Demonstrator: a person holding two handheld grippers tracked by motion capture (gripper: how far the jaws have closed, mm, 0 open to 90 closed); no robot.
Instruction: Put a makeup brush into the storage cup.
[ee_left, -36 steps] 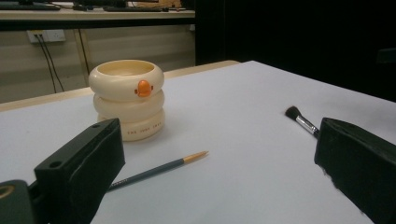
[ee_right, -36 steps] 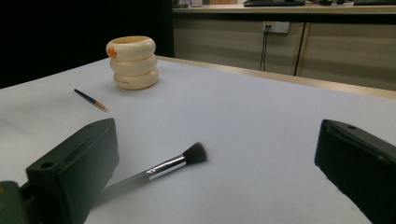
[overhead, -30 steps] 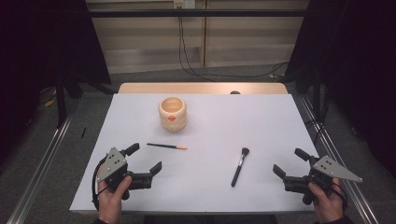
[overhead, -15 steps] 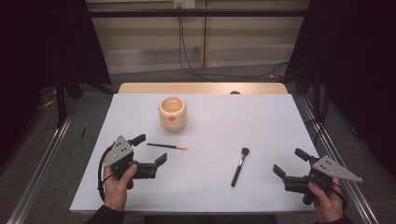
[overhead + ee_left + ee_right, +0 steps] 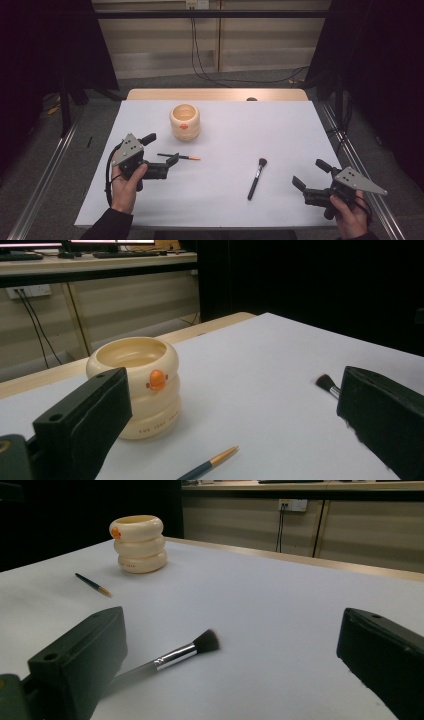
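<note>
Currently left gripper (image 5: 161,148) has jaws apart, straddling the near-left pencil (image 5: 181,157), no grip yet. Right gripper (image 5: 310,173) also spread, idle near right, makeup brush (image 5: 257,177) just left of it. Duck cup (image 5: 184,121) far, looks empty; both pickups remain.

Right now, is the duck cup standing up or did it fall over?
Standing up. The duck cup sits flat on the white table, its open mouth facing up.
</note>
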